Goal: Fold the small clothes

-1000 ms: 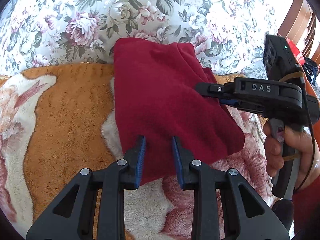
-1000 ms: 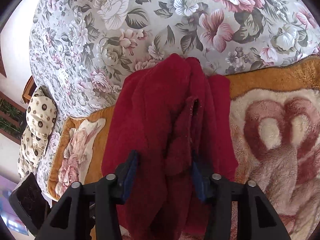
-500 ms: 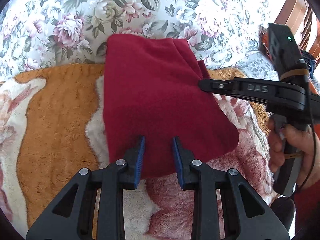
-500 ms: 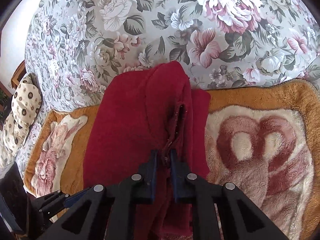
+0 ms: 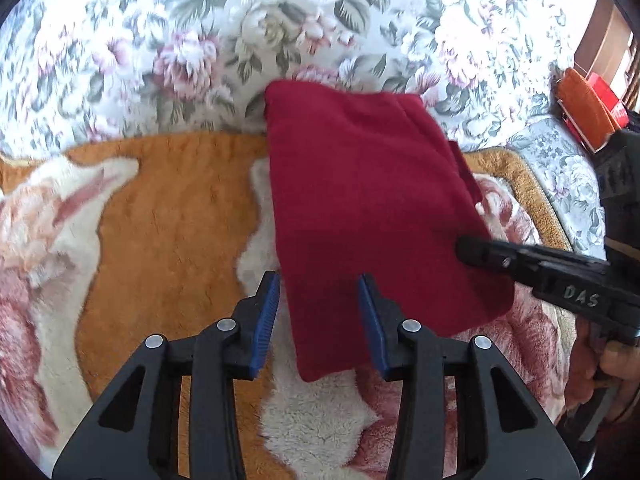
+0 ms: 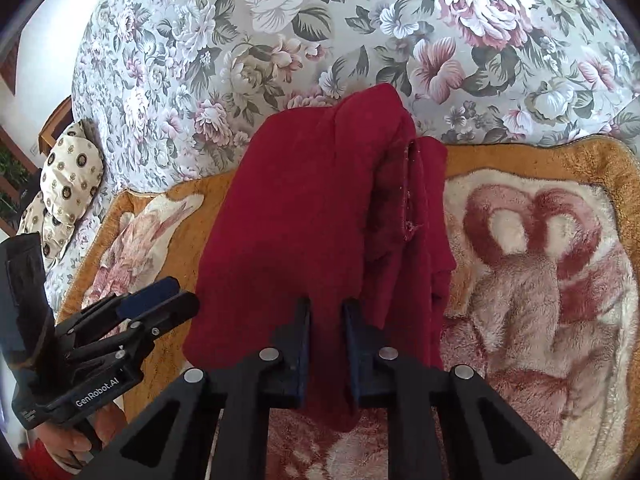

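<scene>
A dark red fleece garment [image 5: 368,208] lies folded on a plush orange, white and pink blanket [image 5: 160,248]; it also shows in the right wrist view [image 6: 304,216]. My left gripper [image 5: 318,314] is open, its blue pads either side of the garment's near edge, not pinching it. In the right wrist view the left gripper [image 6: 160,300] sits beside the garment's left edge. My right gripper [image 6: 326,348] is shut on a fold of the garment's near edge. In the left wrist view the right gripper [image 5: 466,250] reaches in from the right onto the cloth.
A floral bedsheet [image 5: 200,40] covers the bed behind the blanket. A patterned pillow [image 6: 64,188] lies at the far left. An orange and red object [image 5: 588,108] sits at the right edge. Wooden furniture [image 5: 600,36] stands beyond.
My right gripper closed from open onto a fold of the garment's near edge. The left gripper's jaws opened wider and it shifted left, to the garment's left corner. The garment now lies flatter.
</scene>
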